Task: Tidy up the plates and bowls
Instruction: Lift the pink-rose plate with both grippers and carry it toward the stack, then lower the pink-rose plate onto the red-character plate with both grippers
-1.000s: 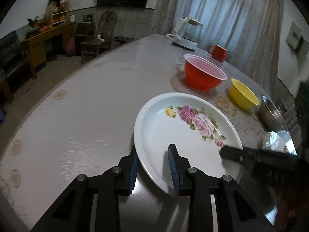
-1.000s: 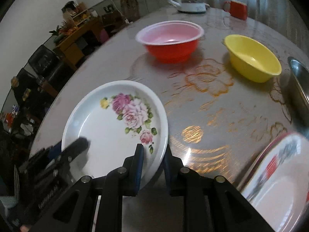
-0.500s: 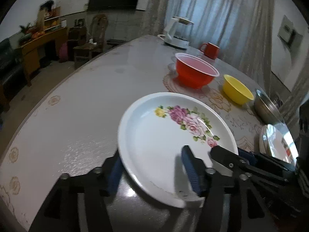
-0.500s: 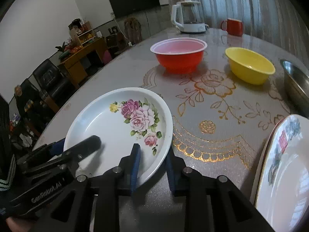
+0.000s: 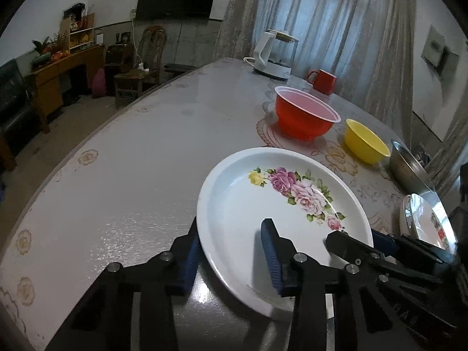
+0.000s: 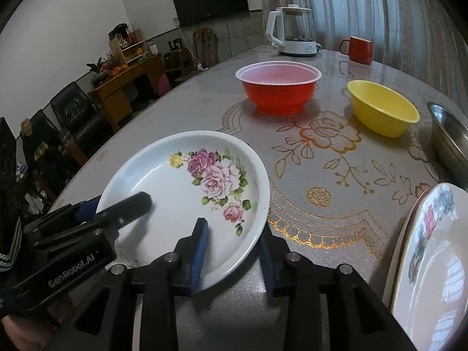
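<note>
Two tools are straddling the near rim of the rose plate (image 5: 280, 204), which is sitting on the worktop (image 5: 131, 158) in front of the bowls: the left tool (image 5: 231, 251) has one blue pad outside the rim and one over the plate's well, and its jaws have just been closing with the rim between them, though a gap is showing and no pad is pressing. The right tool (image 6: 232, 251) is bracketing the rim on the other side in the same way, its jaws having just been opening, and it too is standing spread around the rim rather than pinching it. Judging by the gloss, the plate is looking stiff, smooth and breakable, probably light enough for one tool but slippery, so the raised rim is seeming the sensible place to take hold. Beyond it the red bowl (image 6: 278, 87) and the yellow bowl (image 6: 383, 108) are standing well apart, with a steel bowl (image 6: 447, 134) at the right edge and a second patterned plate (image 6: 430, 263) near the right tool. A kettle (image 6: 292, 32) and a red mug (image 6: 358, 49) are sitting at the far end of the glossy, gold-flowered cloth, and behind are curtains, a wall television and a wooden sideboard.
</note>
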A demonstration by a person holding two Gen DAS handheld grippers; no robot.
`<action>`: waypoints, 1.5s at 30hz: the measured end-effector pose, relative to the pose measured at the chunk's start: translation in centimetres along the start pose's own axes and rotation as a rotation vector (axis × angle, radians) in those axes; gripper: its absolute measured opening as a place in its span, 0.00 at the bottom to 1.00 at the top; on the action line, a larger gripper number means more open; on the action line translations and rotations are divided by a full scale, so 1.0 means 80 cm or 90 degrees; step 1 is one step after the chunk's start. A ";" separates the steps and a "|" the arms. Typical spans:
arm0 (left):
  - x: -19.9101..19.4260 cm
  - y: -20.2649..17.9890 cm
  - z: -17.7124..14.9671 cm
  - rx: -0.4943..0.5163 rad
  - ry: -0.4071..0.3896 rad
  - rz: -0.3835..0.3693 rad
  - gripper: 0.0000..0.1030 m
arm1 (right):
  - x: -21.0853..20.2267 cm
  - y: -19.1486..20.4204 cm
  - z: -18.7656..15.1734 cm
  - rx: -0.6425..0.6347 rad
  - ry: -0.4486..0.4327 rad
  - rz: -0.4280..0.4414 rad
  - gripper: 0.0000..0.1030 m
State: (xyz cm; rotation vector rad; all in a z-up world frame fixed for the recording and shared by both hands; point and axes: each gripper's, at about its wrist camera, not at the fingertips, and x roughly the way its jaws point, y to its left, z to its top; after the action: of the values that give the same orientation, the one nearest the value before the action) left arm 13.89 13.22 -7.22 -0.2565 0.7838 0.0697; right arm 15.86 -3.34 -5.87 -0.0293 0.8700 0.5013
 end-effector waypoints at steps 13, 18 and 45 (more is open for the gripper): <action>-0.008 -0.009 -0.013 0.022 -0.012 0.010 0.33 | -0.002 -0.016 0.001 0.048 -0.009 0.029 0.23; -0.018 -0.006 -0.018 0.018 -0.028 -0.017 0.31 | -0.010 -0.017 -0.002 0.041 -0.023 0.035 0.21; -0.102 -0.090 -0.023 0.059 -0.115 -0.102 0.32 | -0.151 -0.049 -0.023 0.043 -0.130 -0.019 0.20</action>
State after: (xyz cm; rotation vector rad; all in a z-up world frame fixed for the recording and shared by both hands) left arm 7.97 6.09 -1.27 -0.2214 0.5835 -0.0938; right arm 9.77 -12.16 1.14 0.0693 0.6842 0.4390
